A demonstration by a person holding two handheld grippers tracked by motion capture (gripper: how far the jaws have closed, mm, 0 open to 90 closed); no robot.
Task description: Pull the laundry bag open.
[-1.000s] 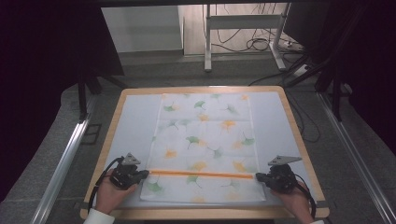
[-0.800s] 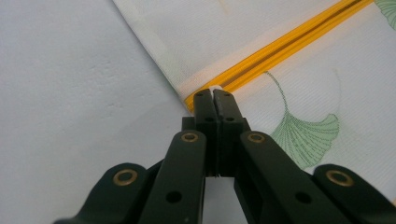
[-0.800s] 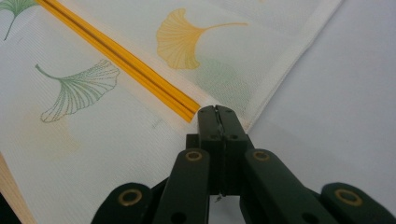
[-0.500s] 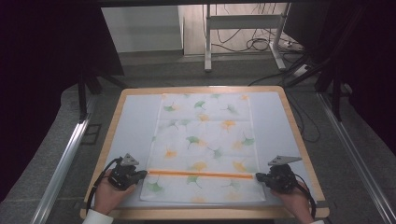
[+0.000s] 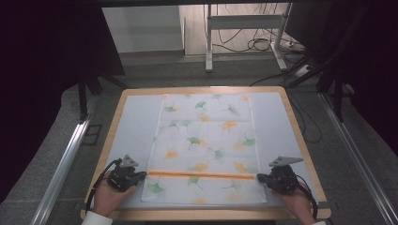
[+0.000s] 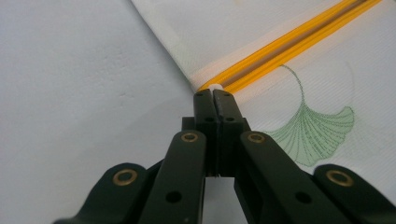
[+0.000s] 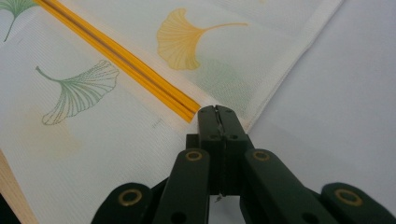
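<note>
Up close, left tool [image 6: 213, 95] pinches cloth [image 6: 299, 42] (edge)

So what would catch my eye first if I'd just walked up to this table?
Probably the white cloth printed with green and orange ginkgo leaves, spread over the middle of the pale table. An orange stripe runs across it near the person's edge. At each end of that stripe sits a black hand-held gripper, the left gripper and the right gripper, each with its fingers shut at the cloth's side edge.
</note>
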